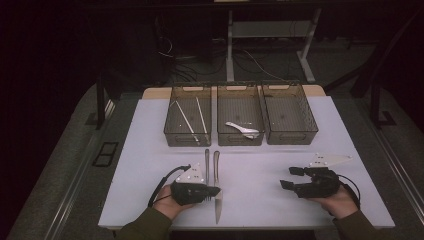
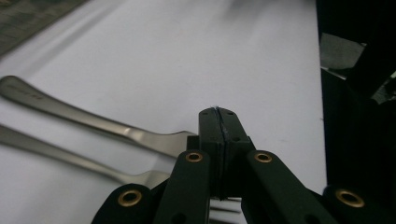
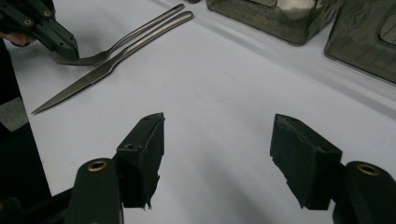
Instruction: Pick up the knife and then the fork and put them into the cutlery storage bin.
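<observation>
Working over a white table (image 1: 150,200) with three dark bins in a row along the far side: left bin (image 1: 172,135) with thin sticks inside, middle bin (image 1: 240,141) with a white spoon, right bin (image 1: 290,137) apparently bare. Nearer the person, lying side by side and almost touching, a knife (image 1: 217,185) and a fork (image 1: 207,162), fork on the left, both with the long axis running straight away from the person toward the bins, handles far, blade tip and tines near. Coming in across those axes from the left, the left gripper (image 1: 212,190), down at the tine end of the fork; closed pad to pad in its own view (image 2: 218,112), with the fork (image 2: 70,161) passing under and behind the jaws. Cannot tell whether the tines are actually pinched or merely lie beneath. Well apart on the right, the right gripper (image 1: 290,178), held partly open with nothing between the jaws (image 3: 219,140), looking across bare table toward the cutlery. Clearly the left hand's job, judging by nearness. Likely next: checking the grip on the fork, then carrying it forward along its own length to a bin.
</observation>
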`<state>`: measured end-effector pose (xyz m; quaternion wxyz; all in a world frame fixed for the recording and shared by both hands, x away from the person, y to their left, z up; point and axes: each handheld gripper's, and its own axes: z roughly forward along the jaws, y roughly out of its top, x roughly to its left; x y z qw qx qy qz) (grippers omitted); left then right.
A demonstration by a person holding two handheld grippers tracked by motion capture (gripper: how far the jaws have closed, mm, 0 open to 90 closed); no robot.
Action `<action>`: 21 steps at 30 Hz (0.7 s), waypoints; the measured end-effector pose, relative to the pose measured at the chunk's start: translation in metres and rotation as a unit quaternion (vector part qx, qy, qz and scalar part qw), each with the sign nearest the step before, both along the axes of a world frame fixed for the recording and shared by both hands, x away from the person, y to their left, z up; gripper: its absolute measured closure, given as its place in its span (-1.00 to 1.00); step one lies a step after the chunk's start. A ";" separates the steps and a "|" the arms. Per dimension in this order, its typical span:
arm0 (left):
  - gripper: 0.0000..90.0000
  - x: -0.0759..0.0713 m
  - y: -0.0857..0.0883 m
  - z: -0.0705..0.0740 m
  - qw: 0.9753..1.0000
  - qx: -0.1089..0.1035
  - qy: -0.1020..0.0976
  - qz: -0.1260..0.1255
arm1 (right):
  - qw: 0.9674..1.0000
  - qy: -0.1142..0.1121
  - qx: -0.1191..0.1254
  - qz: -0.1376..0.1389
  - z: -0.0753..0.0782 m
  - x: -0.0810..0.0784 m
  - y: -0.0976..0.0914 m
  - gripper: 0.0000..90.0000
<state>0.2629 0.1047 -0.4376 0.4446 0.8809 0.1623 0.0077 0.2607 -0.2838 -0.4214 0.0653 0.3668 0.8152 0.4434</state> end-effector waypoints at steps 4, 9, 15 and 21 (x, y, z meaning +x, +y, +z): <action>0.97 -0.003 -0.006 -0.003 1.000 0.015 0.005 -0.008 | 1.000 0.002 -0.002 -0.001 -0.001 0.000 0.001 -0.22; 0.97 -0.002 -0.005 -0.005 0.999 0.026 0.021 -0.009 | 1.000 0.001 -0.002 -0.002 -0.001 0.001 0.001 -0.22; 0.97 -0.004 -0.004 -0.005 0.999 0.037 0.016 -0.005 | 1.000 0.001 -0.001 -0.002 -0.001 0.000 0.000 -0.22; 0.97 -0.009 0.003 -0.003 0.998 0.065 0.000 0.007 | 1.000 0.002 0.000 -0.003 -0.001 0.000 0.000 -0.22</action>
